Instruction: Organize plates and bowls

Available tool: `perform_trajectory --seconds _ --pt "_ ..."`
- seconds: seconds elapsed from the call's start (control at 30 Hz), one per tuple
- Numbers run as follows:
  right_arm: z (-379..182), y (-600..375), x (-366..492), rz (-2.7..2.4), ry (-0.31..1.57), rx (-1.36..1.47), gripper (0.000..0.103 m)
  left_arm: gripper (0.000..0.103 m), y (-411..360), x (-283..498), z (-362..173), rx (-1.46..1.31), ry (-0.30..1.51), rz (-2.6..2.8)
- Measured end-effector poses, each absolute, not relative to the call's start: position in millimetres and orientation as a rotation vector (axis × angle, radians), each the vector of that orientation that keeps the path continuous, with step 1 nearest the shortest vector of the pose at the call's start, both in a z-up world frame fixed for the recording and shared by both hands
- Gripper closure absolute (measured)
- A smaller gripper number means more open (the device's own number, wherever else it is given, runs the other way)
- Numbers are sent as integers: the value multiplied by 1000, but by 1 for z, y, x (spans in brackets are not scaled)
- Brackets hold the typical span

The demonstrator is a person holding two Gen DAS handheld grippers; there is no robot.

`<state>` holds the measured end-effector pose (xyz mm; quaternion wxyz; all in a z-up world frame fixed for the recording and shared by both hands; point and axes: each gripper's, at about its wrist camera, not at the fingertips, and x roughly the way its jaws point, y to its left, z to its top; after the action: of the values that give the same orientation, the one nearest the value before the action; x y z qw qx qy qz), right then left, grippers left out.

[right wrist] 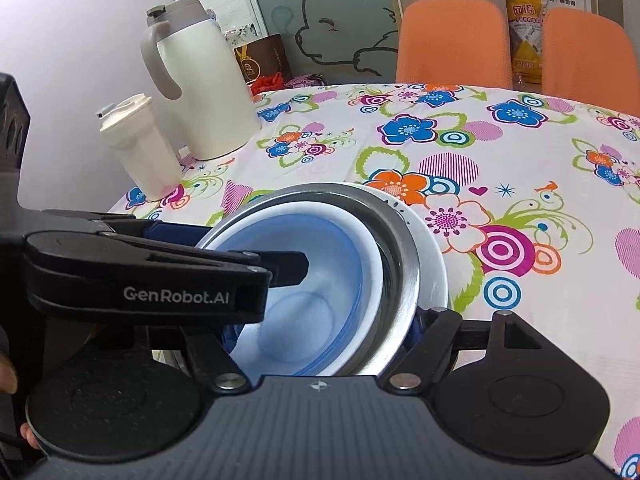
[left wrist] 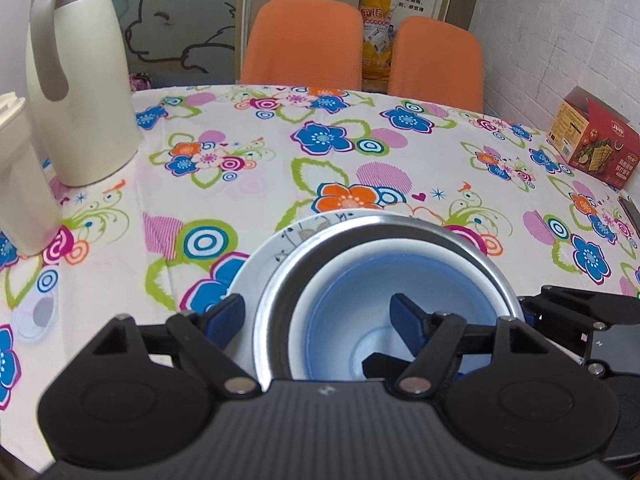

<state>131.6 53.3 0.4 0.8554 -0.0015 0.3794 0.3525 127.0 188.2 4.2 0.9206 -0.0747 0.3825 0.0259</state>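
Low in the frame, the left gripper spreads wide, straddling the near rims of the metal bowl and the blue bowl; the right gripper's spread is hidden.

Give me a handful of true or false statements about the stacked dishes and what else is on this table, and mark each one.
1. The blue and white bowl sits inside the metal bowl. True.
2. The metal bowl rests on a white plate. True.
3. The left gripper has both fingers outside the stack. False: one finger is inside the blue and white bowl, the other outside the metal bowl's rim.
4. The cream jug lies on its side. False: it stands upright on the table's edge.
5. A red box stands on the floral tablecloth. True.
6. The chairs behind the table are green. False: they are orange.
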Motion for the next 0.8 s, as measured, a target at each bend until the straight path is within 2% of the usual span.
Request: perform_trajectory --seconds 0.43,0.8 --pt "29 21 122 615 624 22 36 29 193 102 37 -189 671 94" --pt "26 -34 84 458 558 12 36 29 140 69 32 -170 662 57"
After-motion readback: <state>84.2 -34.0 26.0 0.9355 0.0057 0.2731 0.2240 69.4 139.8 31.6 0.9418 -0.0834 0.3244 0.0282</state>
